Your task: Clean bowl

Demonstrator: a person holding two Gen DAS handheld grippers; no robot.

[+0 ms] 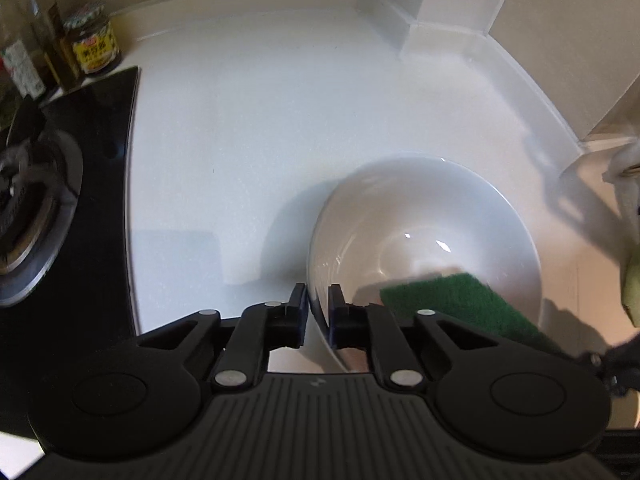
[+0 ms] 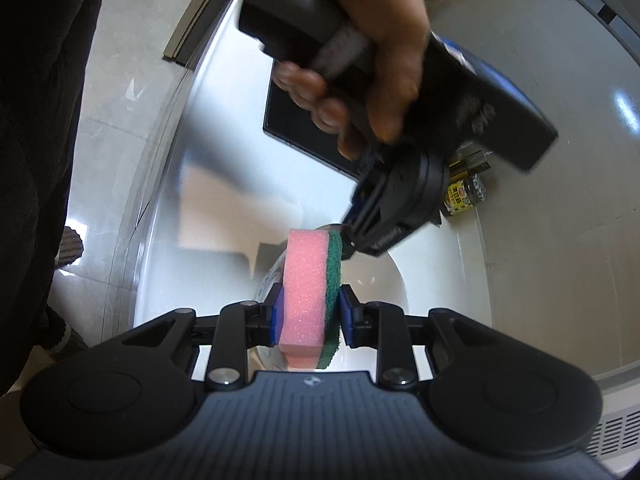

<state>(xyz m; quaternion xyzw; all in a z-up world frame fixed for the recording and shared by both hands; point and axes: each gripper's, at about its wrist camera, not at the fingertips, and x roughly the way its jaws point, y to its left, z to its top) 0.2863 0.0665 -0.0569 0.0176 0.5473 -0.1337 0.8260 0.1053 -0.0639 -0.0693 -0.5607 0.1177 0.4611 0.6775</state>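
Observation:
A white bowl [image 1: 424, 232] sits tilted on the white counter [image 1: 240, 120]. My left gripper [image 1: 318, 312] is shut on the bowl's near rim, one finger inside and one outside. In the right wrist view my right gripper [image 2: 310, 320] is shut on a pink sponge [image 2: 306, 288] with a green scouring face, held on edge over the bowl [image 2: 380, 292]. The sponge's green face [image 1: 452, 300] reaches into the bowl's lower right side. A hand [image 2: 380, 40] holds the left gripper [image 2: 352, 236] at the bowl's far rim.
A black gas hob [image 1: 60, 184] lies left of the bowl. A yellow-labelled jar [image 1: 94, 40] and bottles [image 1: 40, 48] stand behind it. A wall post [image 1: 448, 4] juts out at the back right. A person in dark clothes [image 2: 40, 120] stands at the counter's edge.

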